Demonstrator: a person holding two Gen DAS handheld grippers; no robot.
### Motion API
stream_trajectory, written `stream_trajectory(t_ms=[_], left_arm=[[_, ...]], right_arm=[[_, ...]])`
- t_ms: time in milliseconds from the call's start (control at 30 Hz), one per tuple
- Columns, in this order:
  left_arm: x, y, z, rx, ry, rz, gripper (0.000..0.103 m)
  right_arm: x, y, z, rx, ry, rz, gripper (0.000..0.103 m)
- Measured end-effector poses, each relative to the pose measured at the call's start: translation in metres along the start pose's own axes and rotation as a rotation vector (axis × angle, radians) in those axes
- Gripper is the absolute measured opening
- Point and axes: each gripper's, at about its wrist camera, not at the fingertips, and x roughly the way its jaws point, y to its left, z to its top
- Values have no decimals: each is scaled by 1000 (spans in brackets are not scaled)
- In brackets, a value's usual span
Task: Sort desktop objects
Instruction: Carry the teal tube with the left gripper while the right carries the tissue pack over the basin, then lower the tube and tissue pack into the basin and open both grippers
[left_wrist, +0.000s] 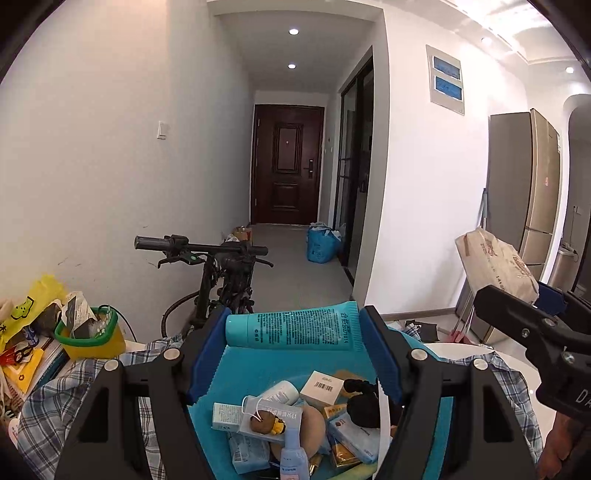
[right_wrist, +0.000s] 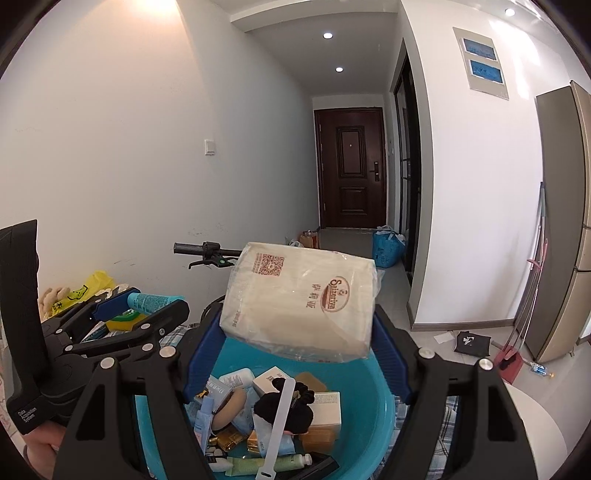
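Jaws of left gripper (left_wrist: 293, 328) clamped on teal cream tube (left_wrist: 291, 329) held crosswise, right gripper (right_wrist: 299, 325) clamped on wrapped napkin pack (right_wrist: 301, 299), both above blue basin (right_wrist: 365, 398) of toiletries, bicycle (left_wrist: 218, 273) at 12 o'clock.

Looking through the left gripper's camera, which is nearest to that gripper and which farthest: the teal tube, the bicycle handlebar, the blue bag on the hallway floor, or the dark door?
1. Teal tube: held crosswise between the left gripper's jaws.
2. Bicycle handlebar: just beyond, slightly left.
3. Blue bag: on the hallway floor, right side.
4. Dark door: at the hallway's far end.
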Motion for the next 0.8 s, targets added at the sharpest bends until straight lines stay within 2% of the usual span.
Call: stream_trajectory(t_ms=[267,400,500,633,800], left_arm=[[13,4,7,-10,-3,1,73],[20,7,8,-9,23,21,73],[31,7,6,7,85,22,73],[54,9,-2,-9,232,-52,73],[84,8,-18,-11,374,-37,73]], right_arm=[[13,-3,5,1,-3,-3,74],[18,-2,4,-5,18,2,74],[22,-1,2,-14,60,-2,74],[34,-5,-2,-11,149,-13,74],[57,-18,-10,29,283,20,74]])
